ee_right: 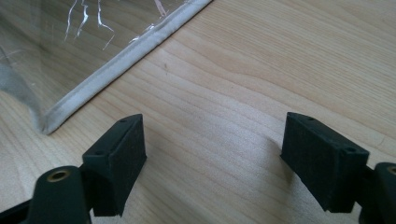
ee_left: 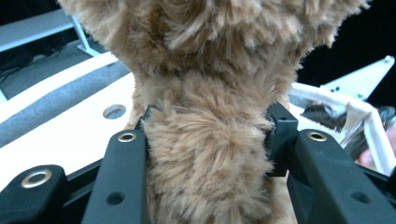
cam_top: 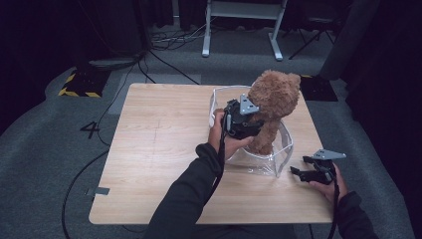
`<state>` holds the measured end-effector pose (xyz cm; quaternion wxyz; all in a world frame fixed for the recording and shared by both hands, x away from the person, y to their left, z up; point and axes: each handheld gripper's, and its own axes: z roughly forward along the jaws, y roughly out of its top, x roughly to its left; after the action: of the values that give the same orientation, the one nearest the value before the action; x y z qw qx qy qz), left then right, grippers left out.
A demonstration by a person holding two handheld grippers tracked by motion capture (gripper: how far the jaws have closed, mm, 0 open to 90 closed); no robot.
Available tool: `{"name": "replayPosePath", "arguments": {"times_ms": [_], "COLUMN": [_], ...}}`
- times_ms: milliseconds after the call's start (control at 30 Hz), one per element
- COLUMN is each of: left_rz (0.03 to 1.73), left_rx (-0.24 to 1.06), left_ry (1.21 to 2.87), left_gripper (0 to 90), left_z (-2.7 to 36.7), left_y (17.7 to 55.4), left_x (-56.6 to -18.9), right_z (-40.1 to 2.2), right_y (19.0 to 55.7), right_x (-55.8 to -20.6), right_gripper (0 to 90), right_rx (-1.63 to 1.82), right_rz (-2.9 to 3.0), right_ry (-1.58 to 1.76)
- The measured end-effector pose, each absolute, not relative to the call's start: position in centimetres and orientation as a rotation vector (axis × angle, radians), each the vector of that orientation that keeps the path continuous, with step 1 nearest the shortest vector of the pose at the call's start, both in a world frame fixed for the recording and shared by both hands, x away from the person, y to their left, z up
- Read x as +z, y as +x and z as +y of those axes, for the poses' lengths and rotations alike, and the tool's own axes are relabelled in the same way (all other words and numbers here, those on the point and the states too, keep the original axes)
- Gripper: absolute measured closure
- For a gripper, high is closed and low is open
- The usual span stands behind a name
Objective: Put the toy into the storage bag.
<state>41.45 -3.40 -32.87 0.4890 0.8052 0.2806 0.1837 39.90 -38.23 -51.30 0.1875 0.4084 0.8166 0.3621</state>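
Upright, a brown teddy bear stands with its long axis vertical, head at the top, lower body inside a clear plastic bag with white trim that sits on the wooden table, toward its far right part. Clamped around the bear's middle, the left gripper presses both jaws into the fur. Near the bag, the right gripper hovers over bare tabletop, jaws apart and holding nothing.
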Motion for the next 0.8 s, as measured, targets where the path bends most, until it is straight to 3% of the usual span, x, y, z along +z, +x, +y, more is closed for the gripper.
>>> {"name": "replayPosePath", "arguments": {"times_ms": [800], "left_rz": [0.613], "left_rx": [0.430], "left_ry": [2.150], "left_gripper": [53.6], "left_z": [-2.77], "left_y": [40.86], "left_x": [-33.29], "right_z": [-38.23], "right_y": [39.89], "right_x": [-51.30], "right_gripper": [21.6], "right_rx": [1.019], "right_rz": [2.299], "right_ry": [1.147]}}
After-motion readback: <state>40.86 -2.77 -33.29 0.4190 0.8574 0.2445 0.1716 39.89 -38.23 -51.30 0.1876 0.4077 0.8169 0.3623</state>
